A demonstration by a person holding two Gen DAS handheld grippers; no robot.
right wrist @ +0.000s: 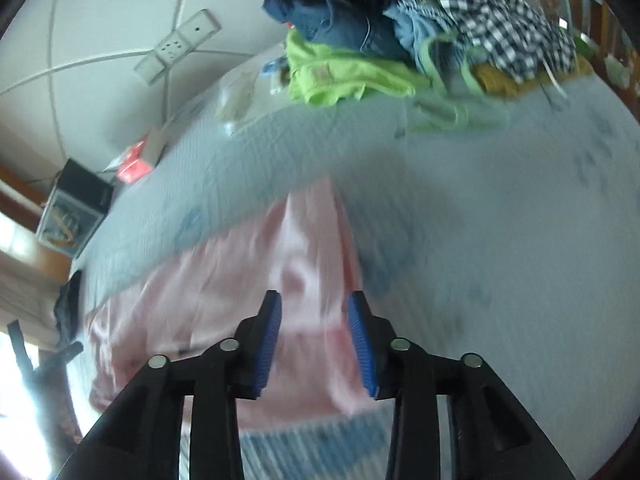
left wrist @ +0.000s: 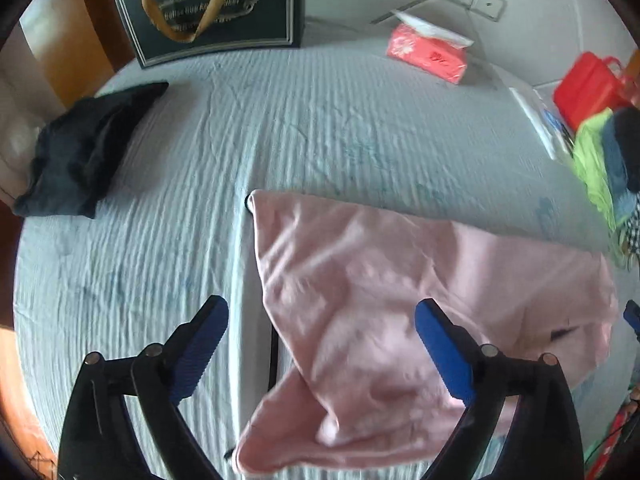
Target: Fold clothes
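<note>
A pink garment (left wrist: 384,304) lies partly folded on the pale blue bedsheet (left wrist: 248,152). My left gripper (left wrist: 322,312) is open just above its near left part, with nothing between the blue pads. The right gripper's blue tip shows at the right edge of the left wrist view (left wrist: 633,316). In the right wrist view the pink garment (right wrist: 224,296) lies under my right gripper (right wrist: 314,304), which is open with a narrower gap and holds nothing. That view is blurred.
A folded black garment (left wrist: 80,152) lies at the left. A dark gift bag (left wrist: 216,8), a red tissue pack (left wrist: 430,50) and a red box (left wrist: 588,86) stand at the back. A pile of unfolded clothes (right wrist: 420,36) sits at the right.
</note>
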